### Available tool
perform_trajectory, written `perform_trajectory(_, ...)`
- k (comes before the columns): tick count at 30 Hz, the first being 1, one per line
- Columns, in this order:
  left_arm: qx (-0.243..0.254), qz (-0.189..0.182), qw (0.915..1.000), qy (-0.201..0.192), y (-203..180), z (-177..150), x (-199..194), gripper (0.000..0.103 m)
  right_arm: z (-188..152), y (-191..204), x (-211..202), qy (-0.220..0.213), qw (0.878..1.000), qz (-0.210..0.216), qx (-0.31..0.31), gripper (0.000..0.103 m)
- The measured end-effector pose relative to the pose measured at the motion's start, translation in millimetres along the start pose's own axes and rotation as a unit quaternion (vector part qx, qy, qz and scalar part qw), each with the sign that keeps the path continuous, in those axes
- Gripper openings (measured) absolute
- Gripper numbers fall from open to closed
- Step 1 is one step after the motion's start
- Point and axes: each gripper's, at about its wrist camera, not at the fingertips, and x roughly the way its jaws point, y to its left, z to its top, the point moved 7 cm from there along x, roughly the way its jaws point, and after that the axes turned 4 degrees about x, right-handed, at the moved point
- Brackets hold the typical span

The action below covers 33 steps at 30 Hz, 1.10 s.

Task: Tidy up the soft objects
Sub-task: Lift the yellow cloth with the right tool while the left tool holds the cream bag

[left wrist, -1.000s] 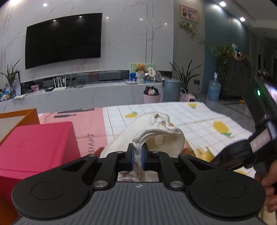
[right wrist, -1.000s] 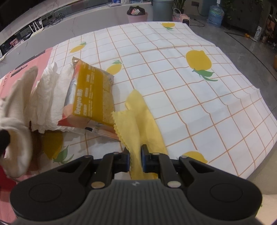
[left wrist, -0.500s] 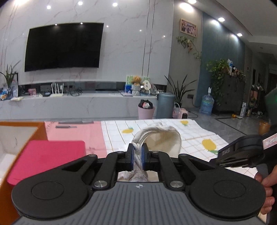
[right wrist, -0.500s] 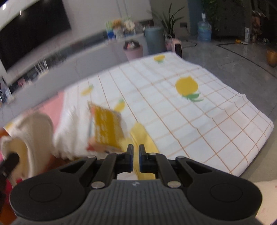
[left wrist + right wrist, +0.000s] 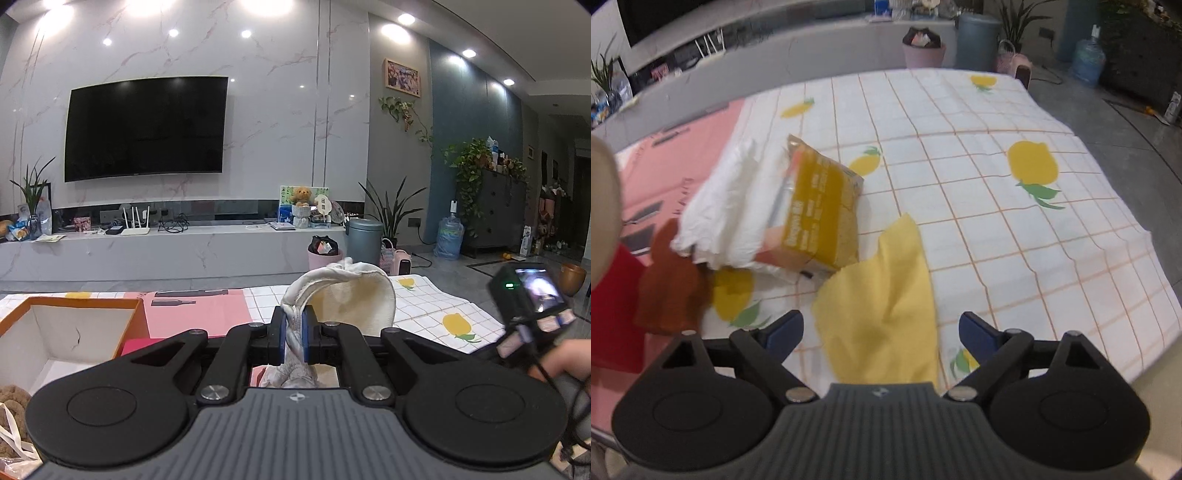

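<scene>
My left gripper point(image 5: 294, 334) is shut on a cream knit cloth point(image 5: 354, 299) and holds it up above the table; its edge shows at the left of the right wrist view point(image 5: 602, 218). My right gripper point(image 5: 881, 332) is open above a yellow cloth point(image 5: 882, 314) that lies on the lemon-print tablecloth point(image 5: 997, 166). A white crumpled cloth point(image 5: 727, 218) and a yellow tissue pack point(image 5: 820, 221) lie further back, with a brown cloth point(image 5: 670, 291) beside them.
An orange box point(image 5: 70, 332) with a white inside stands at the left, with a brown plush item point(image 5: 11, 410) at its near end. A red box point(image 5: 613, 314) sits at the table's left. The right gripper's body point(image 5: 532, 306) and a hand are at the right.
My right gripper has opened and let go of the yellow cloth, which now lies flat. My left gripper has lifted the cream cloth higher and swung left, bringing the orange box into view.
</scene>
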Motion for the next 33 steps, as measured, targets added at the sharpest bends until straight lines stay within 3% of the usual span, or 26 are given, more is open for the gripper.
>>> perform_trajectory(6,-0.005,-0.012,0.9999,0.005,-3,-5,5,0.009,-5,3,33,0.049,0.999,0.010,-0.010,0.090)
perform_trajectory(13,-0.017,-0.017,0.9994,0.025,-3,-15,13,0.009,-9,20,33,0.032,0.998,0.006,-0.057,0.089)
perform_trajectory(16,-0.021,-0.018,0.9993,0.026,-3,-19,10,0.009,-6,20,29,0.006,0.997,-0.006,-0.072,0.073)
perform_trajectory(17,-0.022,-0.019,0.9992,0.026,-3,-19,10,0.009,-5,19,27,-0.002,0.997,-0.006,-0.072,0.061)
perform_trajectory(18,-0.022,-0.019,0.9992,0.027,-2,-19,10,0.009,-3,17,26,-0.011,0.998,0.002,-0.065,0.036)
perform_trajectory(21,-0.022,-0.019,0.9992,0.026,-1,-19,9,0.009,1,7,25,-0.018,0.999,-0.015,-0.048,0.005)
perform_trajectory(29,-0.020,-0.018,0.9994,0.020,3,-16,5,0.009,2,0,23,-0.011,0.999,-0.013,-0.027,0.002)
perform_trajectory(33,-0.017,-0.017,0.9996,0.014,2,-15,1,0.009,1,-5,2,-0.039,0.999,-0.020,-0.019,0.002)
